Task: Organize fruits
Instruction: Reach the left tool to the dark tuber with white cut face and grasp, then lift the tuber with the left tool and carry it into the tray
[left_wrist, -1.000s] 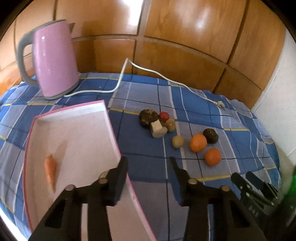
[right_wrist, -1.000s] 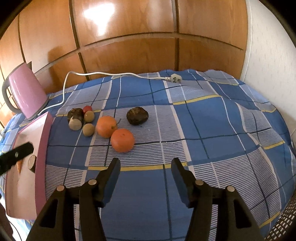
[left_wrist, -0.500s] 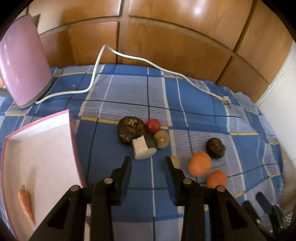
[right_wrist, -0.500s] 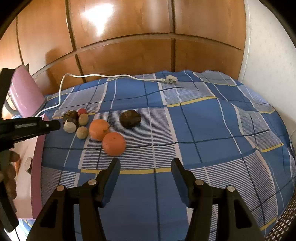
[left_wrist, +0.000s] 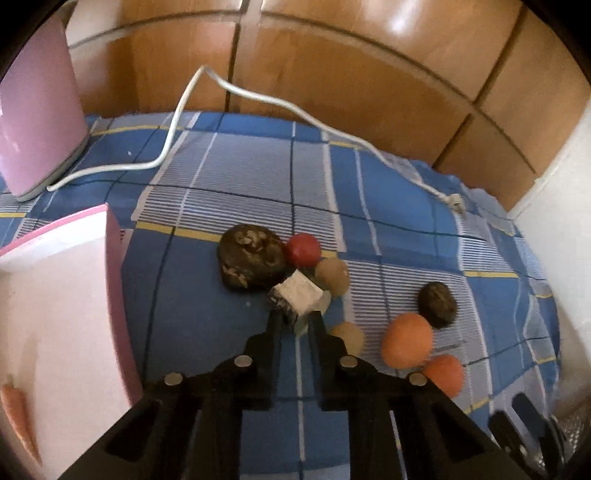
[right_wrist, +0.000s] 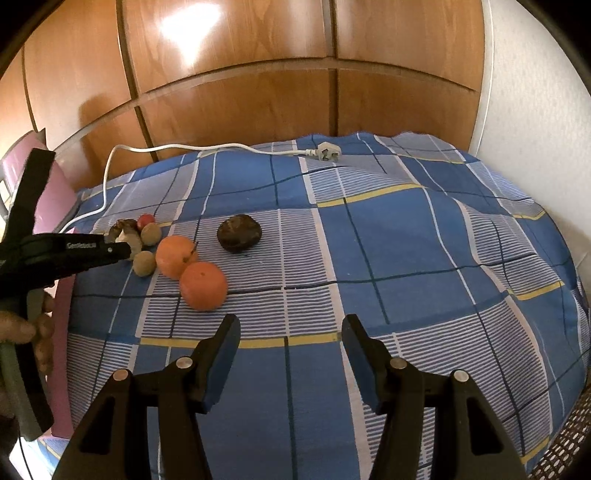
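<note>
My left gripper (left_wrist: 295, 320) has its fingers closed around a white-cut root piece (left_wrist: 297, 295) on the blue checked cloth. Behind it lie a dark lumpy root (left_wrist: 251, 260), a red fruit (left_wrist: 303, 250) and a tan fruit (left_wrist: 333, 276). Another tan fruit (left_wrist: 349, 338), two oranges (left_wrist: 406, 340) (left_wrist: 445, 373) and a dark round fruit (left_wrist: 437, 304) lie to the right. My right gripper (right_wrist: 290, 341) is open and empty above the cloth, near the front orange (right_wrist: 203, 285). The left gripper also shows in the right wrist view (right_wrist: 92, 251).
A white tray with a pink rim (left_wrist: 116, 295) stands at the left and holds a carrot (left_wrist: 18, 417). A pink kettle (left_wrist: 37, 103) stands at the back left, its white cord (left_wrist: 258, 98) and plug (right_wrist: 327, 151) lying across the cloth. Wooden panels stand behind.
My left gripper has moved forward from over the tray to the fruit pile and narrowed around the white-cut root piece. My right gripper has stayed about still and open.
</note>
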